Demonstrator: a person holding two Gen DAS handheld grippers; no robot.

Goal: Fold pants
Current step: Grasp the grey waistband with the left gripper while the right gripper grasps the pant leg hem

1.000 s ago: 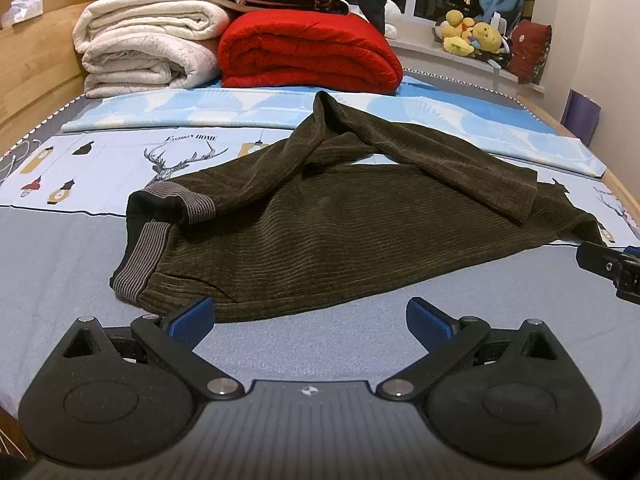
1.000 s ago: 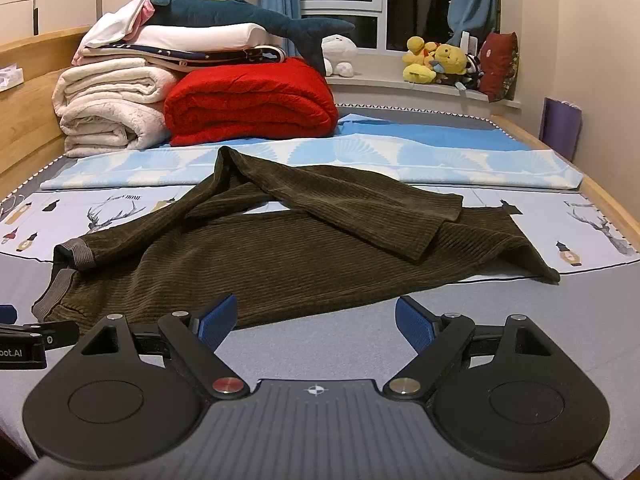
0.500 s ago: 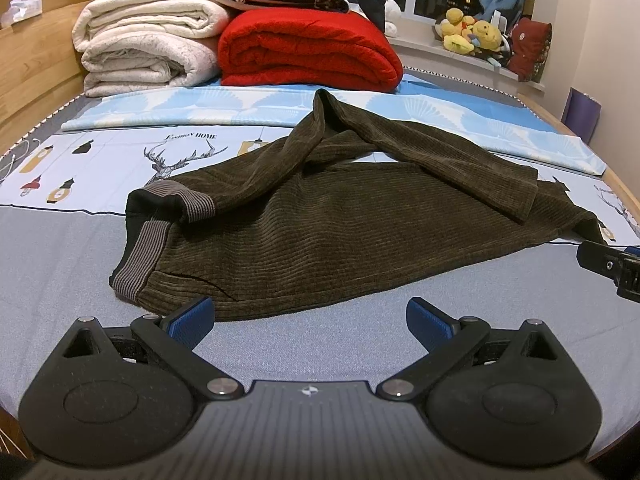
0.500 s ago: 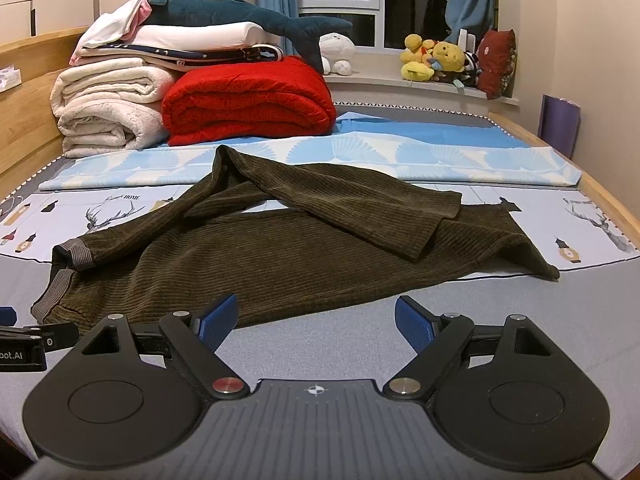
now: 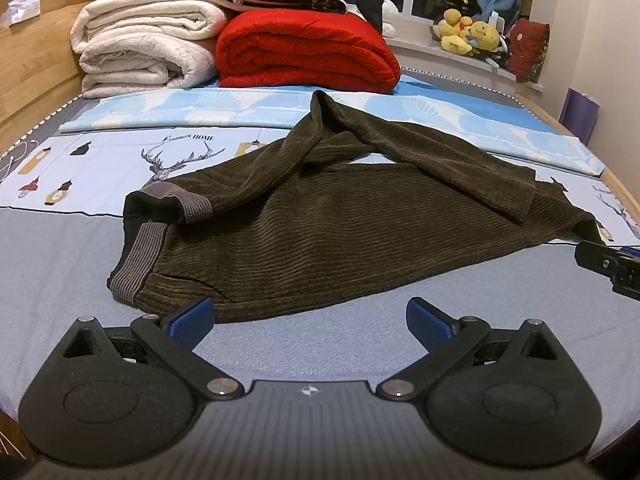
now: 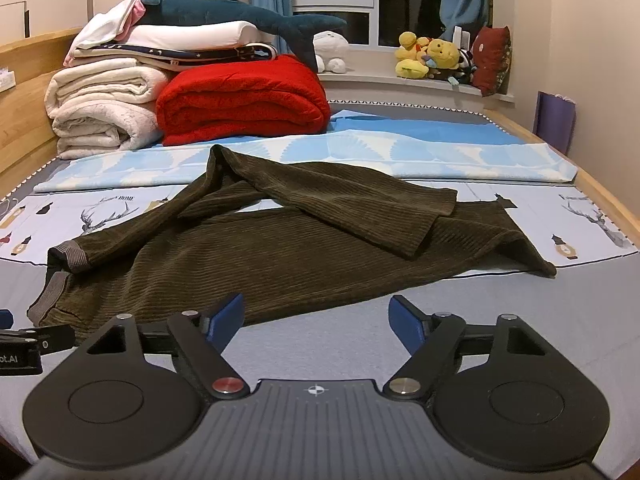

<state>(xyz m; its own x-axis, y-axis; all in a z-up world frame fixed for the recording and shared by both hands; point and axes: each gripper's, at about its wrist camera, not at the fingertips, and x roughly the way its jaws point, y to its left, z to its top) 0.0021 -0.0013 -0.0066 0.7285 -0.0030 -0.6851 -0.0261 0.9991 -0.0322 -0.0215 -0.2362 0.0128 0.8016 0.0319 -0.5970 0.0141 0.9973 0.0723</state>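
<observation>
Pants (image 5: 352,236) half-folded, far leg's hem hidden; left gripper (image 5: 310,318) jaws wide, right gripper (image 6: 316,318) jaws closing, empty.

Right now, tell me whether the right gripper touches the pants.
Apart. The right wrist view shows bare sheet between the closing right gripper and the pants.

Bare grey sheet (image 5: 304,344) lies open before the pants (image 5: 340,232); folded blankets (image 5: 304,52) block the far end
</observation>
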